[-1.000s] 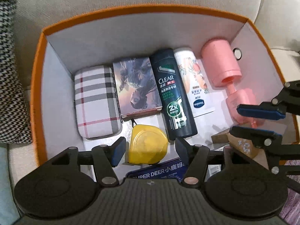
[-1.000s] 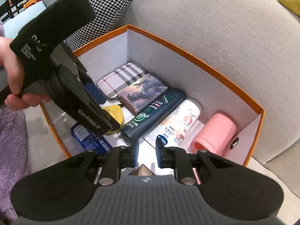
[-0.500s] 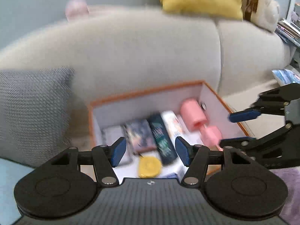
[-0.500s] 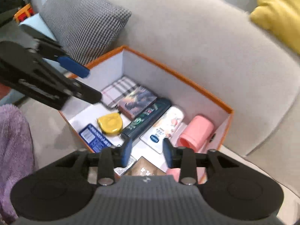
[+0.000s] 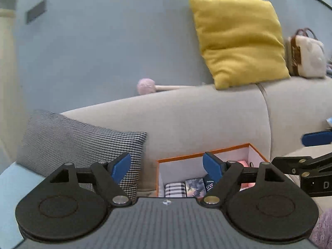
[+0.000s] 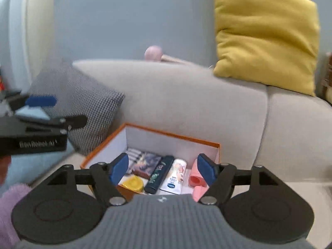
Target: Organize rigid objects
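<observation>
both grippers hang above and in front of the orange-rimmed box (image 6: 170,138) that sits on the grey sofa (image 6: 186,97), and the step in hand looks like pulling clear after packing. the left gripper (image 5: 167,167) has its jaws wide apart with nothing between them, having just been opening; the right gripper (image 6: 162,169) likewise stands apart and empty, its jaws also just opened. inside the box the things lie side by side along the far wall: a plaid case (image 6: 132,153), a picture box (image 6: 148,162), a dark shampoo bottle (image 6: 159,174), a white lotion bottle (image 6: 174,176) and a pink bottle (image 6: 196,176) at the right end, with a yellow tape measure (image 6: 132,183) nearer the front. to finish well, i'd judge the hands should keep both tools well apart from each other, since the right one's finger shows at the edge of the left view, and lift straight away from the box so no finger catches its rim. a last look for gaps or tilted things would help; the front of the box is hidden behind the tools, so whether it is tidy there cannot be told. a checked cushion (image 6: 89,105) leans beside the box.
</observation>
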Action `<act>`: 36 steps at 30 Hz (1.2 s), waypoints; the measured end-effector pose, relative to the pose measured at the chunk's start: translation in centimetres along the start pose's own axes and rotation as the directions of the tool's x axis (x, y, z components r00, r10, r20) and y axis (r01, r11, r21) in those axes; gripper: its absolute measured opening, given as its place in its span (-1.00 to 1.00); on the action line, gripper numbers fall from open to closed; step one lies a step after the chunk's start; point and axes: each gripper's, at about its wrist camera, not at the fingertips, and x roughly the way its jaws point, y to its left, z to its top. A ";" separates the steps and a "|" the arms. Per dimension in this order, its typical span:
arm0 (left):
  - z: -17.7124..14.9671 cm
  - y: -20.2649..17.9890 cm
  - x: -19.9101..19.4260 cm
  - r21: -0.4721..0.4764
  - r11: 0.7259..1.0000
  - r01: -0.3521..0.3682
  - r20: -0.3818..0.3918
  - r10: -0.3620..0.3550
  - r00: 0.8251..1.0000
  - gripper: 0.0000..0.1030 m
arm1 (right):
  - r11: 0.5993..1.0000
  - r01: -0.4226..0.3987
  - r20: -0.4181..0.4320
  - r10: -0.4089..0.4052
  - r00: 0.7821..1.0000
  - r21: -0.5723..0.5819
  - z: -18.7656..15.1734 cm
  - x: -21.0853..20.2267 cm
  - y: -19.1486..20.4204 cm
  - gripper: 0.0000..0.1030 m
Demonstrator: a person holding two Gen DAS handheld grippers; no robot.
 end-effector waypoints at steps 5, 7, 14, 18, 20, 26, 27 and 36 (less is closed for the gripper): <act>-1.6 0.5 -1.5 -0.107 0.994 -0.018 -0.002 0.017 1.000 0.82 | 0.994 0.076 0.078 -0.082 0.994 0.080 -1.9 -2.8 1.2 0.71; -2.2 0.9 -1.7 -0.149 0.989 -0.007 -0.024 0.003 1.000 0.82 | 0.991 0.090 0.079 -0.098 0.992 0.104 -2.8 -3.3 1.4 0.77; -5.2 1.0 -2.3 -0.216 0.976 -0.025 -0.119 -0.001 0.993 0.82 | 0.984 0.080 0.013 -0.083 0.996 0.159 -5.4 -2.6 1.6 0.78; -6.1 0.2 -2.5 -0.232 0.972 -0.031 -0.134 -0.001 0.991 0.82 | 0.984 0.115 -0.007 -0.116 0.993 0.138 -6.4 -2.5 2.2 0.78; -6.4 -0.3 -2.8 -0.225 0.974 -0.010 -0.126 -0.019 0.992 0.82 | 0.983 0.125 -0.014 -0.124 0.992 0.132 -7.1 -2.7 2.4 0.78; -7.4 -1.8 -3.1 -0.163 0.987 -0.005 -0.150 -0.019 0.989 0.82 | 0.972 0.192 -0.037 -0.189 0.981 0.138 -9.0 -2.7 1.9 0.81; -7.5 -1.9 -3.1 -0.159 0.987 -0.006 -0.159 -0.020 0.987 0.82 | 0.970 0.195 -0.038 -0.191 0.981 0.146 -9.2 -2.7 1.8 0.81; -8.1 -2.6 -3.2 -0.140 0.990 -0.020 -0.199 -0.008 0.980 0.82 | 0.968 0.182 -0.019 -0.181 0.983 0.174 -10.2 -3.6 0.8 0.86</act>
